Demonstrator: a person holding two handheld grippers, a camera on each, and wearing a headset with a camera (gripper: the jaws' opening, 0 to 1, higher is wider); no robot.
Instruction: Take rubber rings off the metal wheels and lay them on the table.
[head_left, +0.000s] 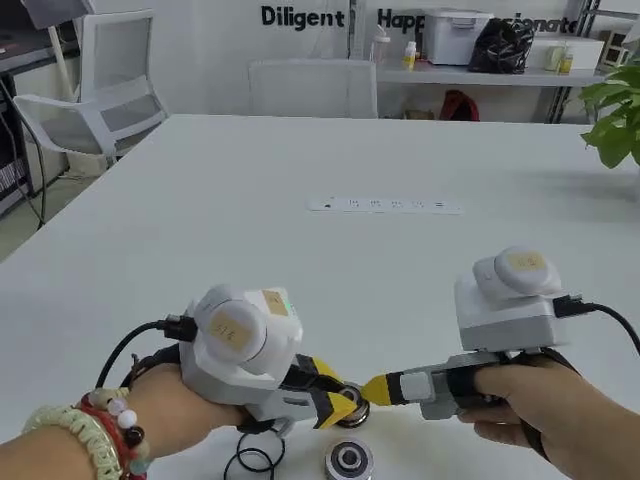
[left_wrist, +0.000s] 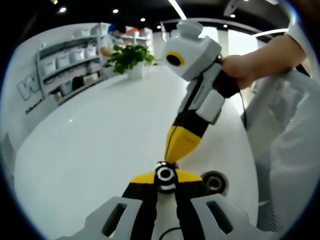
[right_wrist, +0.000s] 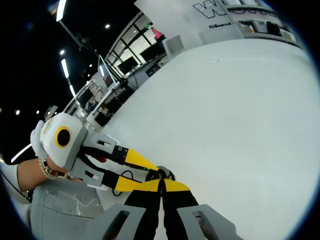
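Left claw (left_wrist: 166, 177) around wheel (left_wrist: 165, 173), axis along claw

Long white table (head_left: 300, 180); grey mesh office chair (head_left: 100, 90) upper left; metal shelf (head_left: 490, 75) upper right; green potted plant (head_left: 615, 110) right edge.

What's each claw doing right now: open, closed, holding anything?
Left claw: closed on a metal wheel.
Right claw: closed, tips at that wheel; whether it pinches anything cannot be told.
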